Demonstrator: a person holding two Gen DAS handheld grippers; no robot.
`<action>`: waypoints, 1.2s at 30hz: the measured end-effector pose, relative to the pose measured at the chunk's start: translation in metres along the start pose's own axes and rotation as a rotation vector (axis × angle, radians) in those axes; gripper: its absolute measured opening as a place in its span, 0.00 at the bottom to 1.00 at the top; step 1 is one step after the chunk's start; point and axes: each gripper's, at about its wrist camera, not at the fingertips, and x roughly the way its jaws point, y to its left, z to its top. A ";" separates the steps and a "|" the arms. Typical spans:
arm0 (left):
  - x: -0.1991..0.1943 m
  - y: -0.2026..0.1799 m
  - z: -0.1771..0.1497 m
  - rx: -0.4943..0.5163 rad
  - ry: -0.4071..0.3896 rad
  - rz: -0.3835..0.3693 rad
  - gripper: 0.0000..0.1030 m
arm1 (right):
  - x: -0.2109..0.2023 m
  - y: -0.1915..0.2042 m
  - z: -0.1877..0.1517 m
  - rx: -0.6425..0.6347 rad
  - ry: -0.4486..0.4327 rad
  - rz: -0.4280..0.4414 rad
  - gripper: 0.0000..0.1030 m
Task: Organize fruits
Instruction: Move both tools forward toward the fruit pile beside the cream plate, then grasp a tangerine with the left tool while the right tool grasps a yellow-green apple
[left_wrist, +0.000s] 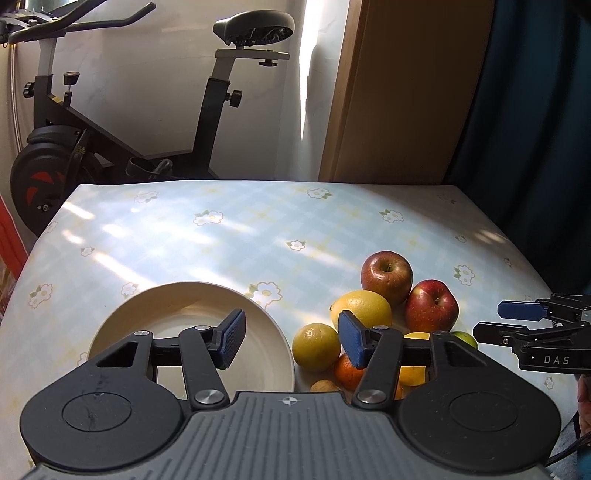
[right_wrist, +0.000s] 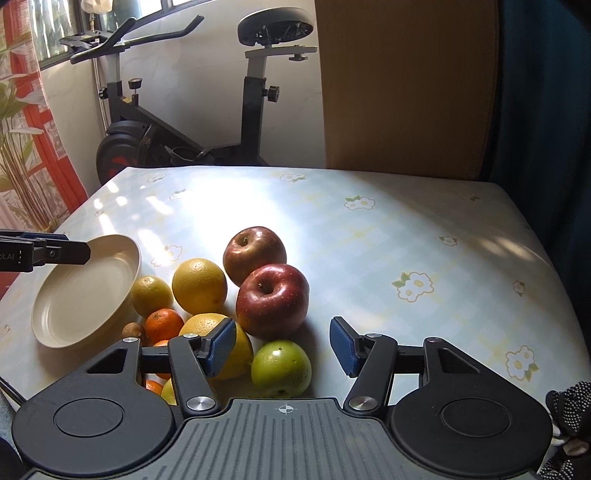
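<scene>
Right wrist: claw (right_wrist: 283, 347) angled tableward.

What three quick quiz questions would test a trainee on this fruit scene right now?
1. True or false: the cream plate already holds fruit.
2. How many red apples are on the table?
3. Which fruit lies nearest the right tongs: A) green apple B) small orange C) far red apple?

Key:
1. False, it is empty.
2. Two: the far one and the near red apple.
3. A.
</scene>
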 end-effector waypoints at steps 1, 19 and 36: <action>0.000 0.000 -0.001 0.001 -0.001 -0.002 0.56 | 0.000 0.001 0.000 -0.004 0.003 0.004 0.52; 0.003 -0.014 -0.029 0.026 0.060 -0.063 0.56 | -0.001 0.031 -0.024 -0.047 0.093 0.118 0.52; 0.005 -0.006 -0.040 -0.018 0.085 -0.062 0.56 | 0.021 0.047 -0.036 -0.089 0.177 0.159 0.44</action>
